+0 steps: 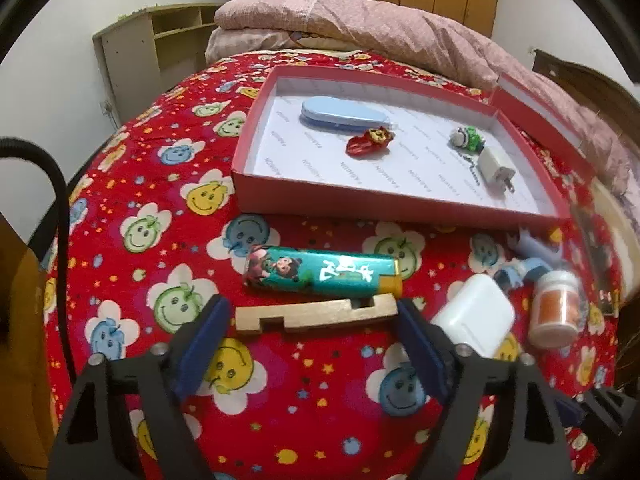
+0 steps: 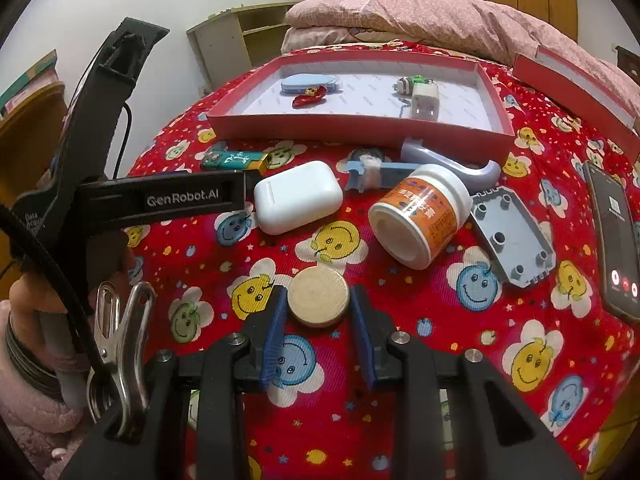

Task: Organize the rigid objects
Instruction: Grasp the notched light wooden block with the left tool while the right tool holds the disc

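Left wrist view shows me my left gripper (image 1: 312,314) with jaws spread wide around a notched golden wooden block (image 1: 316,314), its ends meeting both blue pads, on the red smiley-print bedspread (image 1: 132,208). Just beyond the block lies a teal cartoon-printed lighter (image 1: 322,274), and past that the shallow red cardboard box (image 1: 384,200). My right gripper (image 2: 318,304) has narrower-set jaws flanking a round tan wooden disc (image 2: 318,300); I cannot tell whether they pinch it. A white plastic earbud case (image 2: 298,197) lies between disc and box.
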`<state>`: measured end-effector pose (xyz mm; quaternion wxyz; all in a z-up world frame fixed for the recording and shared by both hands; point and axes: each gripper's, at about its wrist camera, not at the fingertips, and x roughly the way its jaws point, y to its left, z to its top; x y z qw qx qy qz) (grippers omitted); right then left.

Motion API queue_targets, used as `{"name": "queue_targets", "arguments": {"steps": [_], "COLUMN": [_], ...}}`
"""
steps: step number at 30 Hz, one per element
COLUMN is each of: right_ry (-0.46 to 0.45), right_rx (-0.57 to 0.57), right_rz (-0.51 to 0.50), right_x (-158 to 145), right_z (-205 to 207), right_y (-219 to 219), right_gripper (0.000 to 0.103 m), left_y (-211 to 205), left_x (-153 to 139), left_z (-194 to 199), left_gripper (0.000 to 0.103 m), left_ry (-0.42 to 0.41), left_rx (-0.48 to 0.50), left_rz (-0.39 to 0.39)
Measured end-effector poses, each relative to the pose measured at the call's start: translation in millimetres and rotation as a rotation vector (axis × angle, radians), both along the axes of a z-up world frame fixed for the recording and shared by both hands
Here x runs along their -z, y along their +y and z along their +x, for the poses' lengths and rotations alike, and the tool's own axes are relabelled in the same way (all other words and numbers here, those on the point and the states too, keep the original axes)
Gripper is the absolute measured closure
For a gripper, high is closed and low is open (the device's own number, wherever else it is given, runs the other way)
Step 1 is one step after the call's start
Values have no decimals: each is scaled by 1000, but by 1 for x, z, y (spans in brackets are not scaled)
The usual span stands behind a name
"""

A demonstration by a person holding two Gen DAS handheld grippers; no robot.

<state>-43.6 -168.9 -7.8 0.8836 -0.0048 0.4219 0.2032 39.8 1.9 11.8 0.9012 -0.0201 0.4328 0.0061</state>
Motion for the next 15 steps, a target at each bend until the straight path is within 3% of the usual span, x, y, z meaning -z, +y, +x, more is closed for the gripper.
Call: {"name": "queue_targets", "arguments": {"steps": [15], "right_ry": [-11], "right_rx": [2], "right_rz": [-11], "right_x": [0], "right_z": [-2], "right_y": [1], "right_gripper": [70], "left_y": [4], "left_x": [-10], "left_z": [-22], "left_gripper": [22], "left_ry": [-10], "left_rx": [65], "left_rz": [-24]}}
